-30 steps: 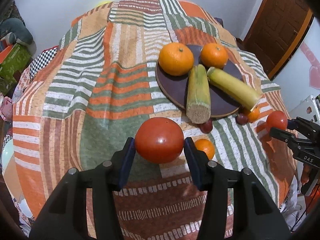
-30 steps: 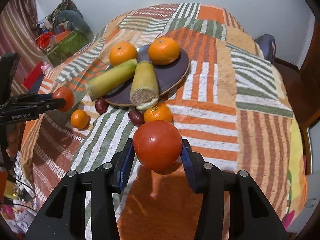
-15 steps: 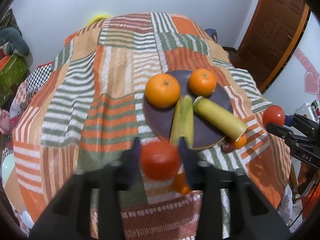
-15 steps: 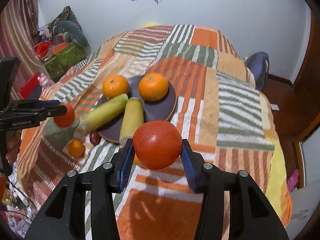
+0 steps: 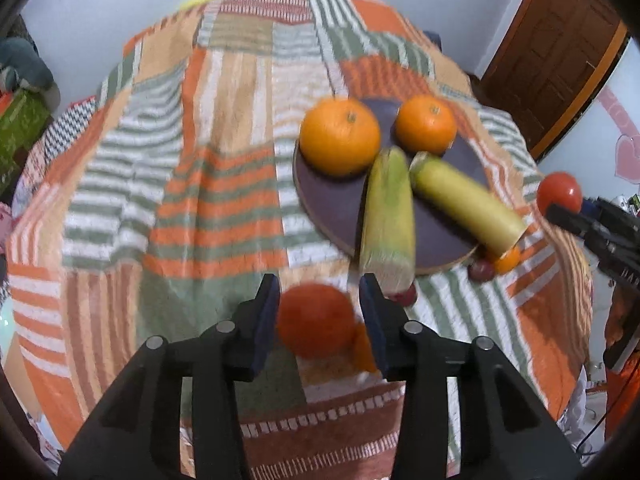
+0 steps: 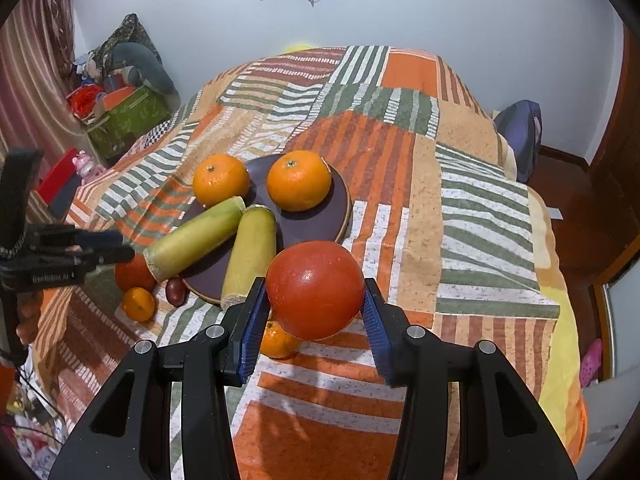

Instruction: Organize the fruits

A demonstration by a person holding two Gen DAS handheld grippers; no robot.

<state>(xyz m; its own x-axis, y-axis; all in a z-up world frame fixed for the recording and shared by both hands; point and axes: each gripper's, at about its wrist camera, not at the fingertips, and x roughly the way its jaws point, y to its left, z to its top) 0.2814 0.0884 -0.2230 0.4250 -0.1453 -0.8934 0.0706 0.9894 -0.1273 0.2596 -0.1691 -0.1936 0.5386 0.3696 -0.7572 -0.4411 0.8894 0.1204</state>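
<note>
Red is the colour of both fruits at the tongs: one tomato per gripper.

Left wrist view: the left gripper point(image 5: 318, 284) fills the lower centre of the frame, and its jaws are opening. The left-hand tomato point(image 5: 314, 320) lies between the two pads. The picture is blurred here, but a thin gap shows on either side, so neither pad appears to press on it. A small orange point(image 5: 362, 348) shows just behind it, against the right pad. Both lie on the striped patchwork cloth point(image 5: 200, 200).

Above and right of the tongs sits the dark round plate point(image 5: 340, 208). It carries a large orange point(image 5: 340, 136) at its upper left and a second orange point(image 5: 426, 124) at its upper right. Two yellow-green stalk pieces lie below them. One stalk piece point(image 5: 388, 220) points down toward the gripper, its cut end overhanging the plate rim. The other stalk piece point(image 5: 468, 200) slants to the lower right. Past that end lie another small orange point(image 5: 506, 260) and a dark red fruit point(image 5: 482, 270), both on the cloth.

Right wrist view: the right gripper point(image 6: 314, 286) occupies the lower centre, jaws narrow and clamped on the right-hand tomato point(image 6: 315, 290). Both blue pads bear on its sides, and it hangs clear of the cloth, in front of the plate's lower right rim. The left gripper enters from the left edge of this view, with the left-hand tomato low beside its tips on the cloth.
</note>
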